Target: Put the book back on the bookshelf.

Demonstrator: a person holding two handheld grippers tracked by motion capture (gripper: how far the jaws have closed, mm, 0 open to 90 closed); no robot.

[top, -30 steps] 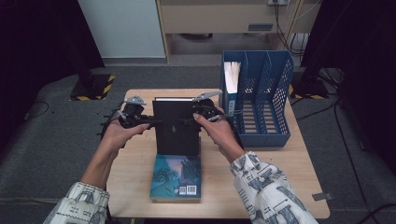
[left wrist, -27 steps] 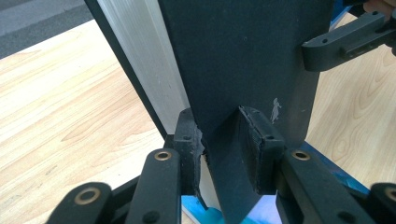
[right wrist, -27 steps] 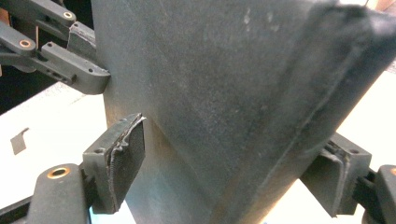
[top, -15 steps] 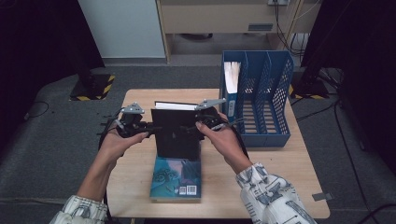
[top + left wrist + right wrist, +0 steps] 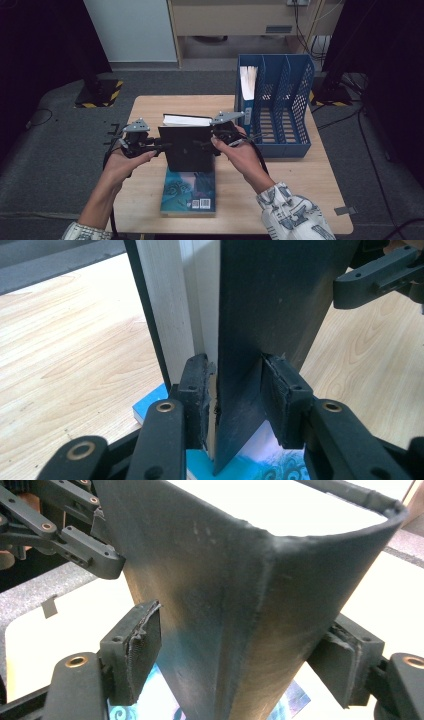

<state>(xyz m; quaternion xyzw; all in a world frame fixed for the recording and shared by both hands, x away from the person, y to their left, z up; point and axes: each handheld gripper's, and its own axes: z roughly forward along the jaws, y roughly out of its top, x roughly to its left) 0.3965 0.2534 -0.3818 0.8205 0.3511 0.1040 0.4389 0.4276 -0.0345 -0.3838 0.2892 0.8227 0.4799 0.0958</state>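
You are holding the black book (image 5: 186, 149) upright above the desk (image 5: 150, 107), directly over the teal book (image 5: 190, 189) lying flat near your edge, probably so it can go spine-first into the blue file rack (image 5: 280, 107) at the right. The left claw (image 5: 235, 400) is pinching only the front cover at its open edge; its jaws have just been opening a little, though the cover is still between the pads, touching them. The right claw (image 5: 240, 660) is straddling the spine side, its jaws having just been closing in; the left pad is touching the cover while the right pad seems just apart, so I judge the hold there loose. Counting: two books out on the desk, one rack with three slots, one white sheaf (image 5: 248, 80) standing in the leftmost slot, and two claws.
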